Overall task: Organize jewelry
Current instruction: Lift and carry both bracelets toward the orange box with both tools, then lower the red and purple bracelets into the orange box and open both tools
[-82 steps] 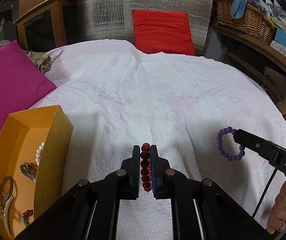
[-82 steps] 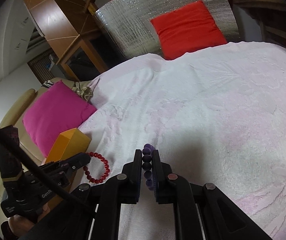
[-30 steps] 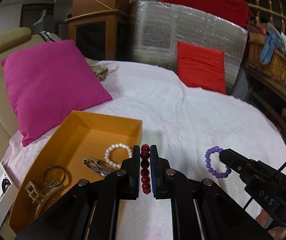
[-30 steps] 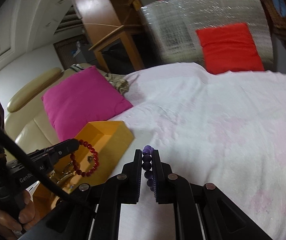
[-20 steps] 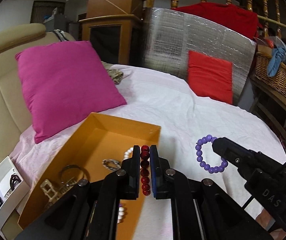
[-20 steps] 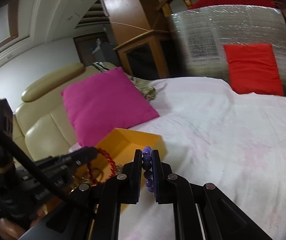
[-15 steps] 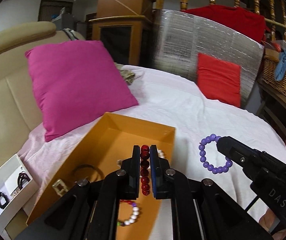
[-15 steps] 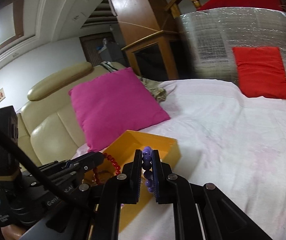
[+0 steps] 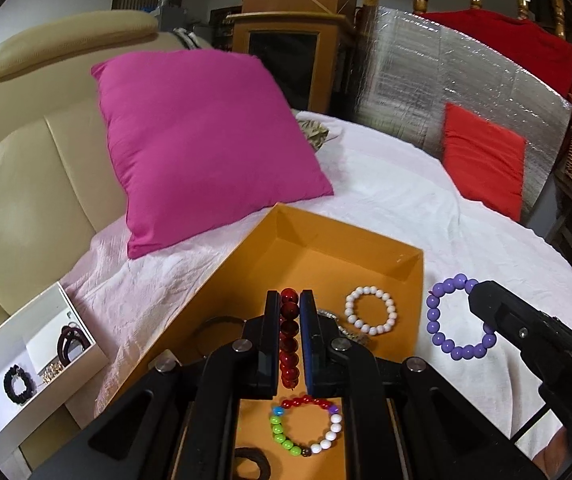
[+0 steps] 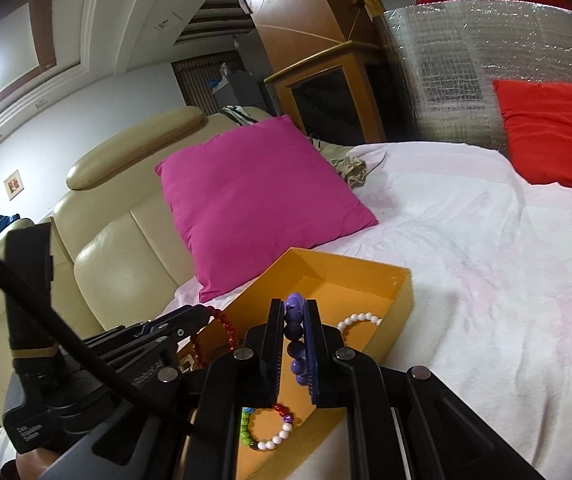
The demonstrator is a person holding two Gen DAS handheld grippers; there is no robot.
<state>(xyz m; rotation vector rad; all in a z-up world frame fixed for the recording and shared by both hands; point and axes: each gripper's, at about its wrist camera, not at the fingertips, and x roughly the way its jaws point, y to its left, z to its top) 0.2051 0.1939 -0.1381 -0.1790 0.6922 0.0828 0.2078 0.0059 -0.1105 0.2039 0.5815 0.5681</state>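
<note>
My left gripper (image 9: 289,300) is shut on a dark red bead bracelet (image 9: 289,336) and hangs over the open orange box (image 9: 366,240). Inside the box lie a white bead bracelet (image 9: 370,315), a multicoloured bead bracelet (image 9: 306,426), a metal clip and dark hair ties. My right gripper (image 10: 295,307) is shut on a purple bead bracelet (image 10: 296,332); that purple bracelet (image 9: 459,318) hangs just right of the box's right wall. The red bracelet (image 10: 216,336) and left gripper (image 10: 202,314) show at lower left in the right wrist view.
The orange box (image 10: 402,292) sits on a white bedspread (image 9: 426,208). A magenta cushion (image 9: 202,136) leans on a beige leather sofa (image 9: 18,184) beyond it. A white tray (image 9: 26,352) with hair ties lies at the left. A red cushion (image 9: 482,156) rests against a silver foil panel.
Both grippers have swung left toward the box, each keeping its bracelet. The left one now sits over the box's inside and the purple bracelet has come up beside its right wall.
</note>
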